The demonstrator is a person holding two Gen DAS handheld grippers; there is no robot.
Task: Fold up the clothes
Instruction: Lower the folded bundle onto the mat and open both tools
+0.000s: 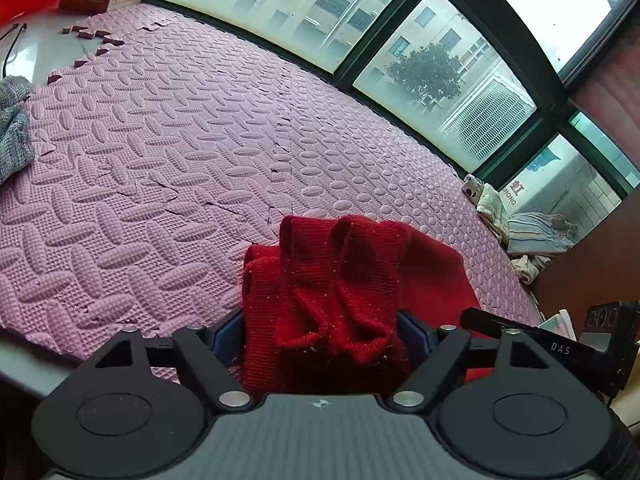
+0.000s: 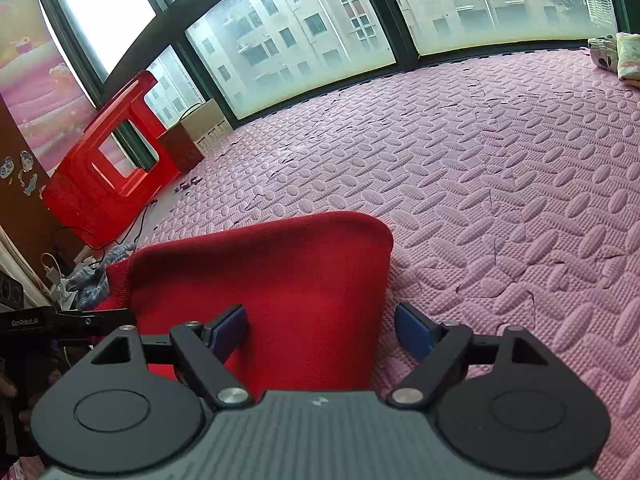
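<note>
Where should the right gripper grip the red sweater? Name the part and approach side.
Take the red sweater at its rounded folded corner, upper right in the right wrist view, coming from the bare mat side. That edge is exposed; the right gripper already straddles it, open.

A deep red ribbed knit sweater (image 1: pixel 340 288) lies on pale purple foam mat (image 1: pixel 180 152) embossed with ovals; a blue-and-white striped cloth (image 1: pixel 536 234), a glossy red stool (image 2: pixel 108 164).

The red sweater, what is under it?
The red sweater lies on the pink foam mat, which shows all around it. Whatever is directly beneath is covered by the knit, so anything else there cannot be seen.
</note>
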